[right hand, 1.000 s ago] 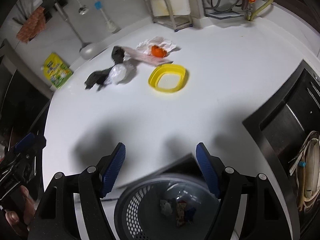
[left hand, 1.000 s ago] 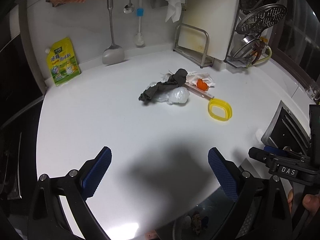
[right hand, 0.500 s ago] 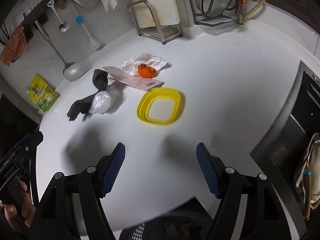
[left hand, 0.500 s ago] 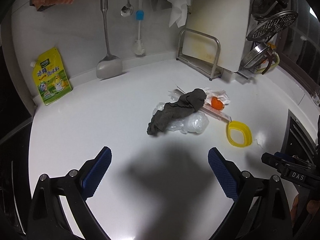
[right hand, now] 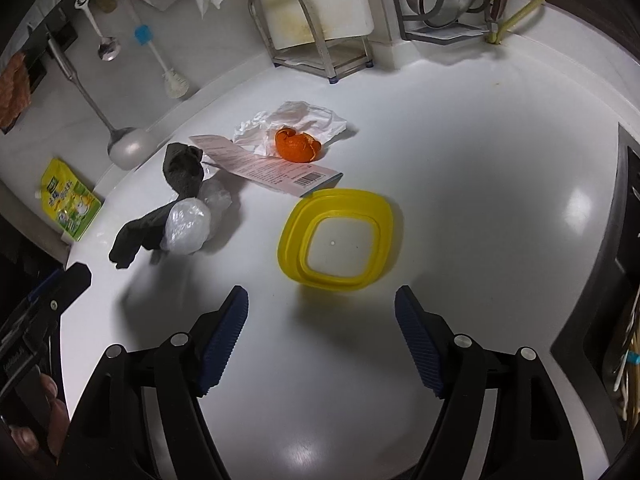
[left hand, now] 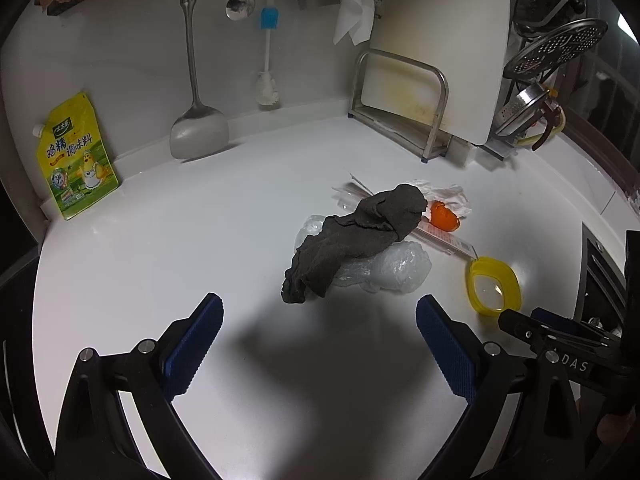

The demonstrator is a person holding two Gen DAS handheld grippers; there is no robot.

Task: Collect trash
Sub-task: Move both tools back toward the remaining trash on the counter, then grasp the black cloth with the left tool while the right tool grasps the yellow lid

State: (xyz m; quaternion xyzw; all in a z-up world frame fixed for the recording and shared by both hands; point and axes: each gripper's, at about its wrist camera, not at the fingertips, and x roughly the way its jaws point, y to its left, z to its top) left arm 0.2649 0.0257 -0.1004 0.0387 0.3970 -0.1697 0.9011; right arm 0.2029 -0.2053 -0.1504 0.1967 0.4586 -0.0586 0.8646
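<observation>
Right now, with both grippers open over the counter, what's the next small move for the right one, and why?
Probably ease the right gripper forward and down onto the yellow lid. It lies flat straight ahead of the open jaws, the nearest piece of litter, apart from the orange peel and paper slip behind it. The left gripper faces the dark sock.

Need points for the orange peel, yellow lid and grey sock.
orange peel [right hand: 297, 145]: right wrist view, middle of the peel.
yellow lid [right hand: 337, 200]: right wrist view, far side of the yellow rim.
grey sock [left hand: 352, 240]: left wrist view, mid-length of the sock, draped over the plastic bag.
</observation>
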